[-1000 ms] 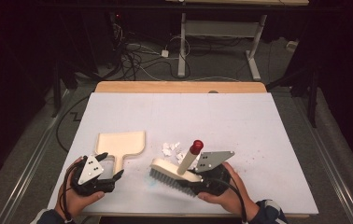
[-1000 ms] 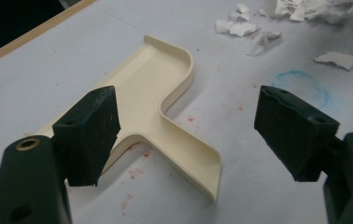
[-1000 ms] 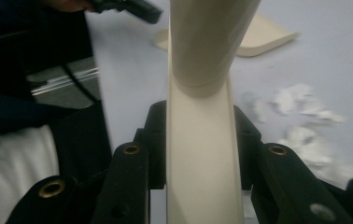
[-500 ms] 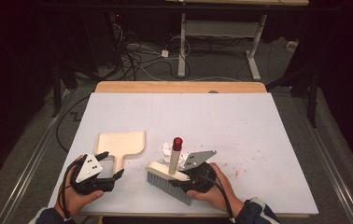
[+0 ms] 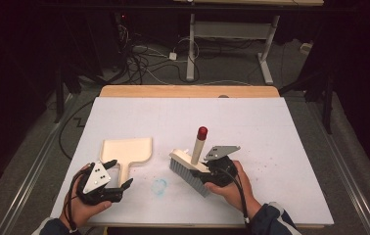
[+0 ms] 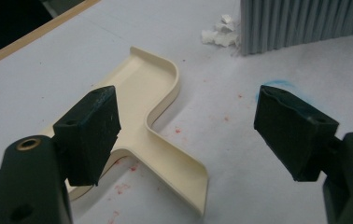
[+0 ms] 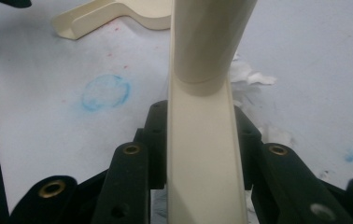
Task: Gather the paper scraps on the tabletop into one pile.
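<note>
Dark floor and tangled cables surround the white table [image 5: 271, 127], whose far edge is bare wood. On that sheet, my left claw [image 5: 119, 176] sits near the front edge at about seven o'clock from the table's middle, its two black jaws spread wide with nothing between them. From the left gripper view, the cream dustpan [image 6: 156, 93] lies flat just ahead of that claw, its handle running back toward me between the jaws but below them, not pinched. Seen from above, the dustpan [image 5: 127, 149] rests at about nine o'clock from the brush, clearly apart from it.

My right claw [image 5: 207, 169] is pressed together on the cream back of the hand brush [image 5: 190, 166], at about five o'clock from the table's middle. In the right gripper view the pads clamp the brush's cream body [image 7: 202, 154] from both sides, and the round handle rises out of the top of the picture. The handle stands nearly upright, tipped with a red knob [image 5: 202, 132], and the grey bristles [image 5: 185, 175] point down and toward the front edge.

A faint blue ring [image 5: 159, 186] is smudged on the sheet between my two claws, at about eight o'clock from the brush. Small white paper scraps [image 6: 219, 32] lie against the bristles at their far side, and red specks dot the sheet around the dustpan.
</note>
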Available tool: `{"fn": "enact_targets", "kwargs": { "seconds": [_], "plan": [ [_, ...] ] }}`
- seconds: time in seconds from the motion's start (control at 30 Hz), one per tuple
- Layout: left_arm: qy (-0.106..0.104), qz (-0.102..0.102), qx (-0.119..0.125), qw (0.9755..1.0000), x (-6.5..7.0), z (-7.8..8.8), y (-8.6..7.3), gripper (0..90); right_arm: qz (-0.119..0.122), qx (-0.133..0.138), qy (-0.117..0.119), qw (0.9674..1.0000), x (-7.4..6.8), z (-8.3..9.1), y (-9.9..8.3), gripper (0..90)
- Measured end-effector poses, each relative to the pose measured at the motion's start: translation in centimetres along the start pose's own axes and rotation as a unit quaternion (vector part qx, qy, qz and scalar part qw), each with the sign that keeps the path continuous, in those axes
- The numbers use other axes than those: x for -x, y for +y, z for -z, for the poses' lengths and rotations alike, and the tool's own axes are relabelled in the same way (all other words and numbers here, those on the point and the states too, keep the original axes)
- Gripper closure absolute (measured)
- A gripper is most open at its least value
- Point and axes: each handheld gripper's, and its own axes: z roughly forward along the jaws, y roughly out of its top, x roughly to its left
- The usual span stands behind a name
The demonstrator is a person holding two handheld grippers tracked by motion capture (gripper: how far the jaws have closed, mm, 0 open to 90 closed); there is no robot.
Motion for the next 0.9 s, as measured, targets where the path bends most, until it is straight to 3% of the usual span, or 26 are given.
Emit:
{"fn": "enact_targets", "kwargs": {
  "seconds": [0.17,0.3,0.5,0.63,0.77,0.83,0.9],
  "plan": [
    [-0.003,-0.004,0.007,1.0,0.3,0.2,0.3,21.9,0.0,-0.005,-0.018,0.9998,0.0,0.4,0.1,66.8],
    [-0.004,-0.002,0.005,1.0,0.3,0.3,0.2,21.9,-0.007,0.0,-0.017,0.9998,0.0,0.7,0.4,66.9],
    [-0.002,0.005,0.007,1.0,0.2,0.4,0.2,21.9,-0.025,0.027,-0.008,0.9993,-0.4,1.3,1.1,66.9],
    [-0.003,0.006,0.004,1.0,0.2,0.3,0.2,21.9,-0.058,0.048,-0.001,0.9971,-1.1,0.9,1.8,66.8],
    [-0.002,0.011,-0.006,0.9999,0.4,0.1,0.2,23.3,-0.09,0.066,-0.007,0.9937,-1.8,-0.8,2.6,66.8],
    [0.001,0.005,-0.004,1.0,0.4,0.1,0.3,24.0,-0.116,0.068,-0.023,0.9906,-1.8,-1.7,2.8,66.8],
    [0.0,0.006,-0.005,1.0,0.3,0.0,0.3,24.0,-0.147,0.072,-0.017,0.9864,-1.6,-2.7,2.7,66.8]
  ]
}}
